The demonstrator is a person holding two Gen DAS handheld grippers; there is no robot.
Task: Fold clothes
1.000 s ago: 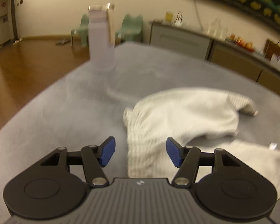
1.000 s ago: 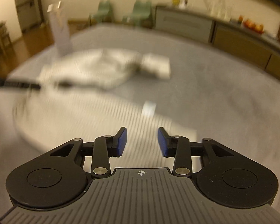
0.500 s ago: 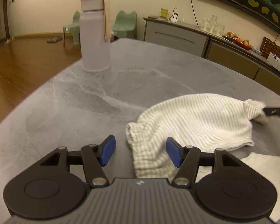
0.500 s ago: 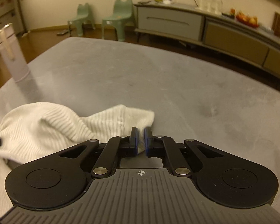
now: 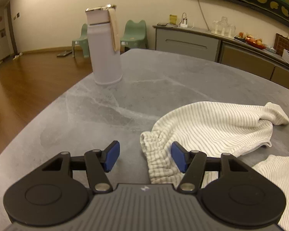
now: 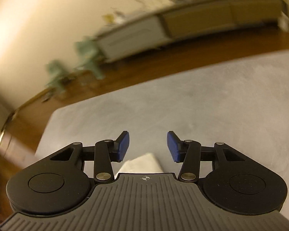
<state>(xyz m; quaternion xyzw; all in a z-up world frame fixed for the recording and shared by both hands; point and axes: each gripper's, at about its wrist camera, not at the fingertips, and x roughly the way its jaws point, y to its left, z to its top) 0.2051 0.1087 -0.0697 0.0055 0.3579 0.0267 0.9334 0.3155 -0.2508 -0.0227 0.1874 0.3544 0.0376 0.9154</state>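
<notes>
A white garment with thin grey stripes [image 5: 212, 127] lies crumpled on the grey stone table [image 5: 106, 111], its gathered waistband near my left gripper. My left gripper [image 5: 145, 158] is open and empty, low over the table, with the waistband between its blue pads. My right gripper [image 6: 147, 147] is open and empty above the table; a white corner of the garment [image 6: 142, 163] shows just below its fingers. That view is blurred.
A tall white bottle with a beige strap [image 5: 104, 48] stands at the table's far left. Beyond are green chairs [image 5: 134, 32], a grey sideboard [image 5: 188, 42] and wood floor. The table's left edge [image 5: 38, 115] is close.
My right gripper was shut on the garment's end half a second ago; it has opened, let go and swung away. The garment's end now lies on the table. My left gripper stayed open.
</notes>
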